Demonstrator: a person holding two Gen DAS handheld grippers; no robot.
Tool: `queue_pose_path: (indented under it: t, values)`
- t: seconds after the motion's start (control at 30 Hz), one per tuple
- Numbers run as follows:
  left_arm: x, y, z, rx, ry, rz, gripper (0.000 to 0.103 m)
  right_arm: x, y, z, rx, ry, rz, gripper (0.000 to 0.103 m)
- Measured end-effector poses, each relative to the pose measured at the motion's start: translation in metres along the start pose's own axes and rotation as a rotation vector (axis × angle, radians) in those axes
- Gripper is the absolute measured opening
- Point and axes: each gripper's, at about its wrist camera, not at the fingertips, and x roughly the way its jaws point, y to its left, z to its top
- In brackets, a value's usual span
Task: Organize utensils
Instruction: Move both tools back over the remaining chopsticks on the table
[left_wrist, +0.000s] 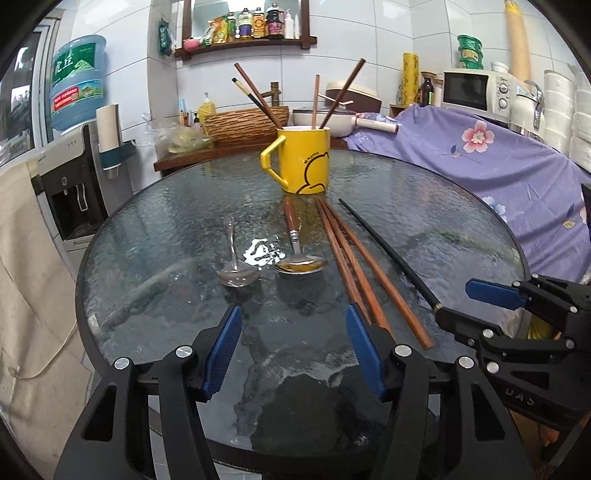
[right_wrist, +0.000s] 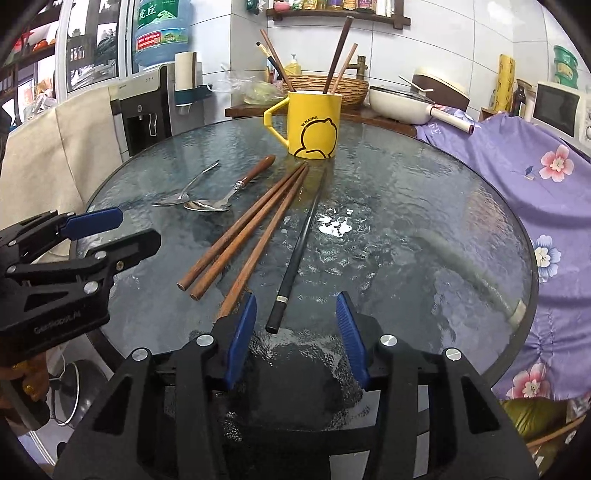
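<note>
A yellow mug (left_wrist: 303, 160) (right_wrist: 314, 123) stands at the far side of the round glass table (left_wrist: 184, 295) and holds several chopsticks. On the glass lie three brown wooden chopsticks (left_wrist: 354, 266) (right_wrist: 240, 236), one black chopstick (left_wrist: 391, 256) (right_wrist: 299, 251), a wooden-handled spoon (left_wrist: 295, 240) (right_wrist: 225, 195) and a plain metal spoon (left_wrist: 234, 262) (right_wrist: 184, 190). My left gripper (left_wrist: 293, 343) is open and empty near the table's front edge, close to the brown chopsticks' near ends. My right gripper (right_wrist: 295, 332) is open, with the black chopstick's near end between its fingers.
A purple floral cloth (left_wrist: 480, 166) covers the furniture to the right. A water dispenser (left_wrist: 70, 184) stands at the left. A wooden counter behind the table carries a basket (left_wrist: 243, 123) and a white pan (left_wrist: 325, 118). A microwave (left_wrist: 476, 90) sits at the back right.
</note>
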Motion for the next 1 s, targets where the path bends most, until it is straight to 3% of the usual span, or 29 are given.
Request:
queue_pose_path:
  t: [0.33, 1.0]
  values:
    - [-0.005, -0.015, -0.008, 0.051, 0.01, -0.066, 0.057, 0.001, -0.003, -0.002, 0.015, 0.01, 0.011, 0.046]
    - [0.012, -0.031, -0.014, 0.096, 0.067, -0.071, 0.04, 0.003, -0.003, -0.006, 0.027, 0.017, 0.011, 0.045]
